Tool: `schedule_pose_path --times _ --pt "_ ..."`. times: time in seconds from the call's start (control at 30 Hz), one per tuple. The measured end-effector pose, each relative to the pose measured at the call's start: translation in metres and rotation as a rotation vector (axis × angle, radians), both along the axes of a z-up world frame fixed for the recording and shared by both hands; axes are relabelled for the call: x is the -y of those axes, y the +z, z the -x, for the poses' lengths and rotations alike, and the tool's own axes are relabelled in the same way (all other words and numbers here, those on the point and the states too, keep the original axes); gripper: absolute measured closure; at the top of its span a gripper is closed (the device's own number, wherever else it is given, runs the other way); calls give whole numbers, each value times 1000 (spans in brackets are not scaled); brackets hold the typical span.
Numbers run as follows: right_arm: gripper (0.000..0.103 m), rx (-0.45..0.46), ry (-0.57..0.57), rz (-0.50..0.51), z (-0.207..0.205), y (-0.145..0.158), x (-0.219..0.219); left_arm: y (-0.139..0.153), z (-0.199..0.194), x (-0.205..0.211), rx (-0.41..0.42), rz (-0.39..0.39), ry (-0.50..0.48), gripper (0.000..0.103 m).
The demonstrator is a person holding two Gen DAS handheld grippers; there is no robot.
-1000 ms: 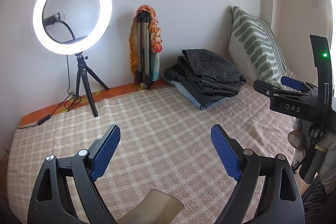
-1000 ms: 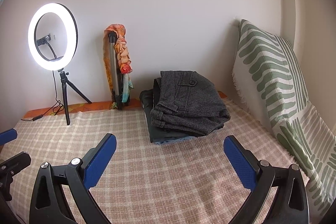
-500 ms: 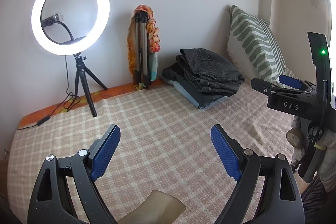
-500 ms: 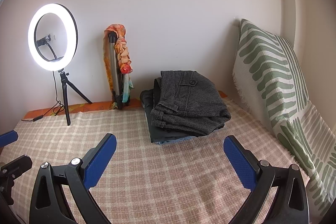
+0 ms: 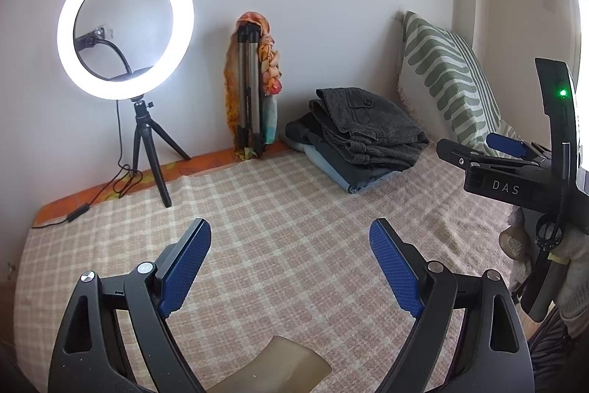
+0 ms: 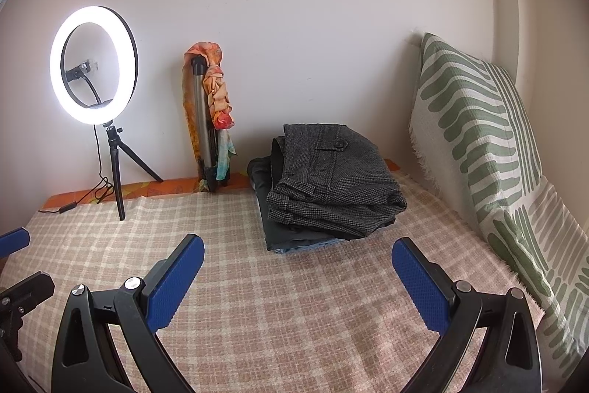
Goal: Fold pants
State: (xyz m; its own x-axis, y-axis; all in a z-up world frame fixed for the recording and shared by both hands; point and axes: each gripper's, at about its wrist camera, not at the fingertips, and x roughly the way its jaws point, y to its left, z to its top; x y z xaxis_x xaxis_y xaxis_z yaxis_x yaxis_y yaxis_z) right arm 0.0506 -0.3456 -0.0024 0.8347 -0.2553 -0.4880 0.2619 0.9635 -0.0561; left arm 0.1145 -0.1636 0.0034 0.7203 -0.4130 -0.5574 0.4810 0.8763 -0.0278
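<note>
A stack of folded pants [image 6: 331, 183] lies at the back of the checked bedspread [image 6: 239, 282], dark grey tweed on top, darker and blue pairs beneath. In the left wrist view the same stack [image 5: 364, 135] sits far off to the right. My left gripper [image 5: 291, 260] hovers over bare bedspread [image 5: 276, 220], open, nothing between its blue pads. My right gripper [image 6: 298, 275] is open too, empty, a short way in front of the stack. From the left wrist view the right gripper's body [image 5: 515, 172] shows at the right edge, held by a gloved hand [image 5: 574, 267].
A lit ring light on a small tripod [image 6: 95, 61] stands at the back left, its cable trailing on the bed. A folded tripod draped with an orange scarf [image 6: 210, 113] leans on the wall. A green-striped pillow [image 6: 486, 135] lines the right side.
</note>
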Motion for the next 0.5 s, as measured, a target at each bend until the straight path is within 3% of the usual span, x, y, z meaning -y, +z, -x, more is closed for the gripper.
schedule_pose_path --times 0.5 --pt "0 -3 3 -2 0 0 -2 1 -1 -1 -2 0 1 15"
